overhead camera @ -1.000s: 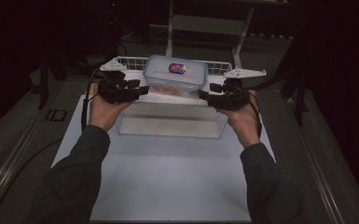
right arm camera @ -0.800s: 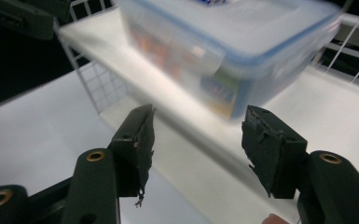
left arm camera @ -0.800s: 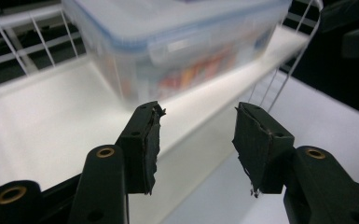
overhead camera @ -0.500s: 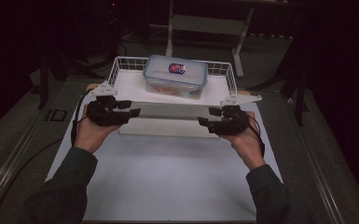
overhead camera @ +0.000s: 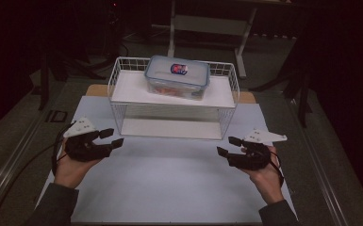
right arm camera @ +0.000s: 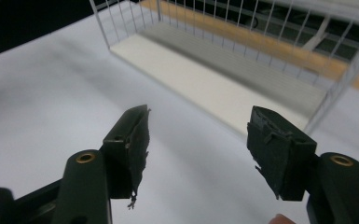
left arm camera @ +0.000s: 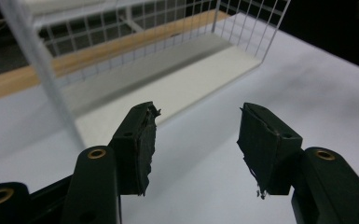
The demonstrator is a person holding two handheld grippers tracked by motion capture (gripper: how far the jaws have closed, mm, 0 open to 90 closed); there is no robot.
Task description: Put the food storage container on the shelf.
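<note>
My high view looks forward and down from above the near edge, taking in the whole white wire rack [overhead camera: 173, 101] from a distance. My left gripper view sits low and close, facing the rack [left arm camera: 168, 42] from its front-left. My right gripper view is equally near, facing the rack [right arm camera: 242, 42] from its front-right. All three share the rack's lower shelf [overhead camera: 172, 128].

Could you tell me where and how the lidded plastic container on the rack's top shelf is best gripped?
Probably by its two short ends, one gripper from each side: the container is wide, lies crosswise on the wire rack, and its lid rim overhangs there.
</note>
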